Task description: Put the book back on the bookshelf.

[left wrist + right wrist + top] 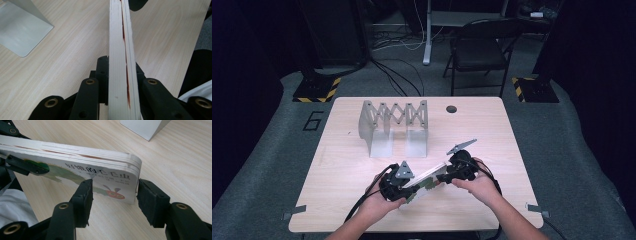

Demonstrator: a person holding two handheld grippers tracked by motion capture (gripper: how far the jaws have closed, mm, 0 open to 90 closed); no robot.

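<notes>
Light wood table [362,200] in a dark studio, grey folding metal book rack [394,125] at the back. We've got the thick white cardboard picture book [428,176] lifted just off the tabletop near the front edge. Our left gripper [121,82] is clamped on its page edges, our right gripper [113,202] pinches the corner, probably to steady it for racking. Its long axis runs from gripper to gripper, slanting up-right in the high view.

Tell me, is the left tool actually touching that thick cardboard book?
Touching. In the left gripper view the left tool has both black jaws pressed flat against the book's covers, with no gap.
</notes>
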